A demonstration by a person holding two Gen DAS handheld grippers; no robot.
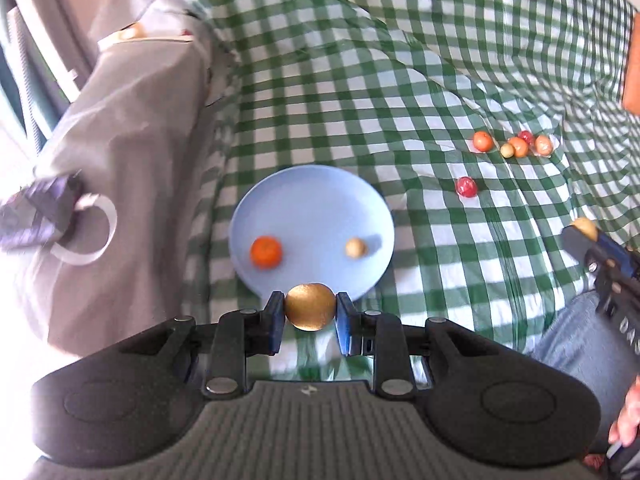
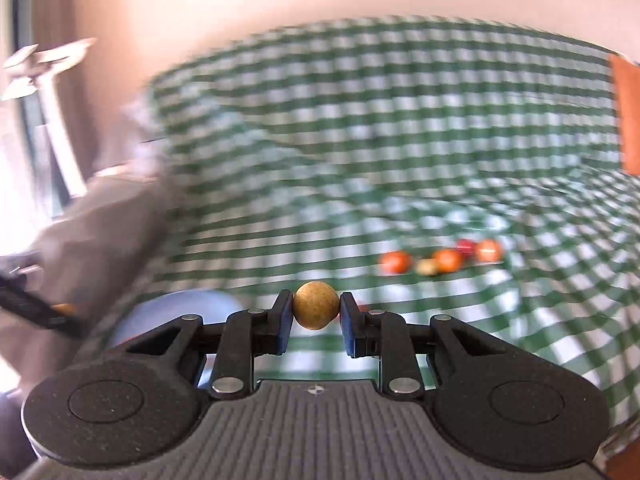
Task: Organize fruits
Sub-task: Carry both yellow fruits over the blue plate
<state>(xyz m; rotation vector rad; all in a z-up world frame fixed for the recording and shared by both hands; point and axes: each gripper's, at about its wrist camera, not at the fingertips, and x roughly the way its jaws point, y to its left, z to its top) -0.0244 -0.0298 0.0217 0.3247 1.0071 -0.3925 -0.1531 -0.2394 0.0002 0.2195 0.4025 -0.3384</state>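
Observation:
In the left wrist view my left gripper (image 1: 310, 307) is shut on a golden-brown round fruit (image 1: 310, 306), held above the near rim of a light blue plate (image 1: 312, 196). On the plate lie an orange fruit (image 1: 266, 252) and a small tan fruit (image 1: 355, 247). At the right edge my right gripper (image 1: 582, 230) carries a tan fruit (image 1: 586, 227). The right wrist view shows my right gripper (image 2: 315, 312) shut on that speckled tan round fruit (image 2: 315, 310), with the plate (image 2: 176, 312) low to its left. A cluster of loose fruits (image 1: 516, 145) and a single red fruit (image 1: 466, 187) lie on the checked cloth.
A green-and-white checked cloth (image 1: 400, 60) covers the surface. A grey fabric bag (image 1: 132, 152) lies to the left of the plate. An orange-brown object (image 1: 632, 76) stands at the far right edge. The person's jeans (image 1: 576, 340) and a hand (image 1: 628, 420) show at lower right.

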